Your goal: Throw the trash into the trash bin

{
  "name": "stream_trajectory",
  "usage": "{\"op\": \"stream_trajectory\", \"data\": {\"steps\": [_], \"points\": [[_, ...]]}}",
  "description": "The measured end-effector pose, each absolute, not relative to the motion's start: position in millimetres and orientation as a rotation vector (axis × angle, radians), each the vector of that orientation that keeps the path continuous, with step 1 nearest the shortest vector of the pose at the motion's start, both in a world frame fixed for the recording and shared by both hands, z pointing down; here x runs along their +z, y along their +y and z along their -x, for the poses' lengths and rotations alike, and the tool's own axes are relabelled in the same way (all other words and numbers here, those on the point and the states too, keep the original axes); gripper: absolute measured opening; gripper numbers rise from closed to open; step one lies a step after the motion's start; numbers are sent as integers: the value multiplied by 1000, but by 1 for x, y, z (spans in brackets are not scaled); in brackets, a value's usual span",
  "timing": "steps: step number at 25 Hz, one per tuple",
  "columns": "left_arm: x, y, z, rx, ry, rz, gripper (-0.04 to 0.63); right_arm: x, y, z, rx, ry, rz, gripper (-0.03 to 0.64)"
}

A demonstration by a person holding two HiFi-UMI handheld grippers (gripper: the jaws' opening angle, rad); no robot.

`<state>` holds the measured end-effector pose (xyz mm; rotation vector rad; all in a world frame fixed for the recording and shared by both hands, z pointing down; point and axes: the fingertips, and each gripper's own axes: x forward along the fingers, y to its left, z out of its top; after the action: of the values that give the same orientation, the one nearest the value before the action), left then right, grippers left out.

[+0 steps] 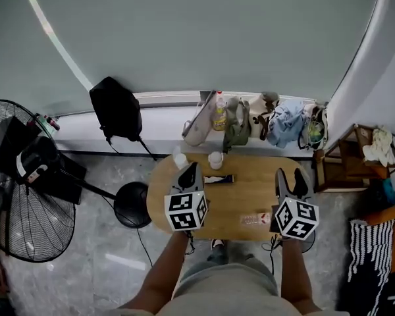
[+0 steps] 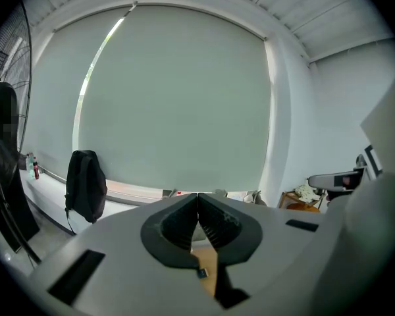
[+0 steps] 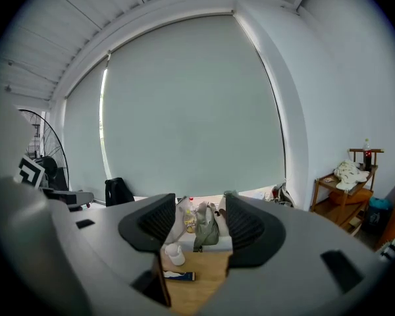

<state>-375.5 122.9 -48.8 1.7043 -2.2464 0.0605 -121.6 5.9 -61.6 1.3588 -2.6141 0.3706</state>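
Well, both tools hang over the near edge of the desk (image 1: 250,193) and point across it, I'd say to line up on the trash. The left tool (image 1: 189,170) is pressed together on nothing. The right tool (image 1: 291,176) is spread and empty, likely ready for a first pick. The trash lies on the desk: two cups (image 1: 215,158) at the far edge, a dark wrapper (image 1: 218,179) mid-desk, and a small packet (image 1: 255,218) just beside the right tool. I see no bin in any view. The desk is oval wood on a grey floor (image 1: 85,268). Bags (image 1: 286,120) line the sill (image 1: 158,120) behind, and a fan (image 1: 16,196) stands to the left.
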Motion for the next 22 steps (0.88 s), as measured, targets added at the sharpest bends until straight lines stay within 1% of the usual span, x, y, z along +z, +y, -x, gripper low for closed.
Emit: {"op": "stream_trajectory", "data": {"steps": [6, 10, 17, 22], "points": [[-38, 99, 373, 86, -2225, -1686, 18, -45, -20, 122, 396, -2584, -1328, 245], [-34, 85, 358, 98, -2214, -1665, 18, -40, -34, 105, 422, -2574, -1329, 244], [-3, 61, 315, 188, -2103, -1695, 18, -15, -44, 63, 490, -2484, -1362, 245], [51, 42, 265, 291, -1981, -1722, 18, 32, -49, 24, 581, -2405, -1381, 247]]}}
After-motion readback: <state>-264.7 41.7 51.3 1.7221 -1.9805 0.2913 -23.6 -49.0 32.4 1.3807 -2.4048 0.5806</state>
